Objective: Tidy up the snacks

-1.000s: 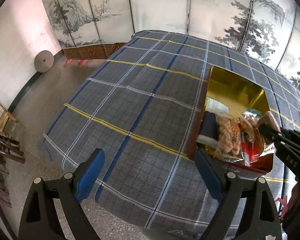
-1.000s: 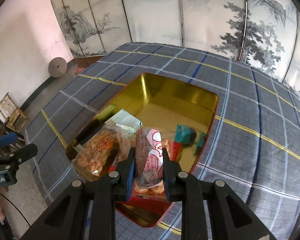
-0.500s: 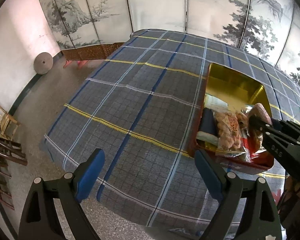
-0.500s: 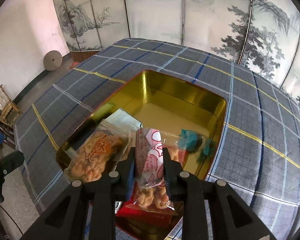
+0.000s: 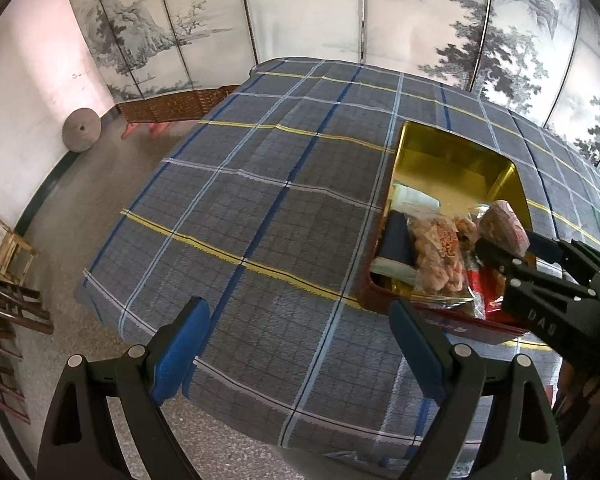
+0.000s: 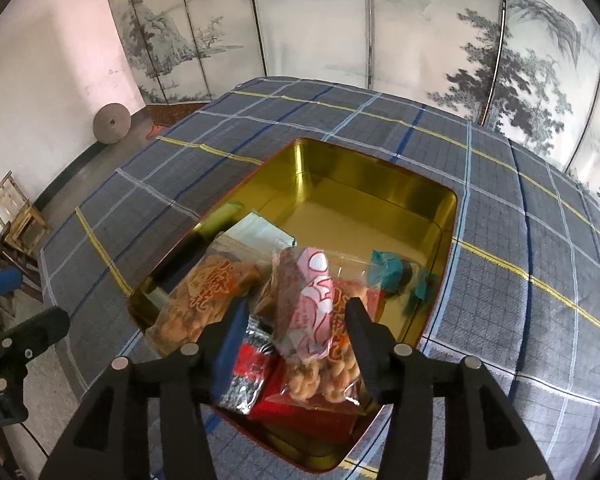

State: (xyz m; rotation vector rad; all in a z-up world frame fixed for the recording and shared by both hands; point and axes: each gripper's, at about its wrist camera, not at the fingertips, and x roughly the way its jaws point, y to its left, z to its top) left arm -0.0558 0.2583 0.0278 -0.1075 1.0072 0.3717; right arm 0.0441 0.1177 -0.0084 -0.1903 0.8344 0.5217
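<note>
Likely traditional home room: ink-painted folding screen (image 5: 340,12), plaid-covered table (image 5: 260,208), wooden chairs (image 5: 4,248).

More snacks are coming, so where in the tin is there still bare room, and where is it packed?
The far half of the gold tin, along its back wall, is bare. The near half is crowded: a bag of fried twists, a pink packet between the open right gripper fingers, teal candies. The tablecloth left of the tin is bare.

- Left wrist view looks steeply down across the plaid tablecloth (image 5: 260,184), the gold tin (image 5: 456,160) off right.
- Right wrist view hangs close above that tin (image 6: 380,184).
</note>
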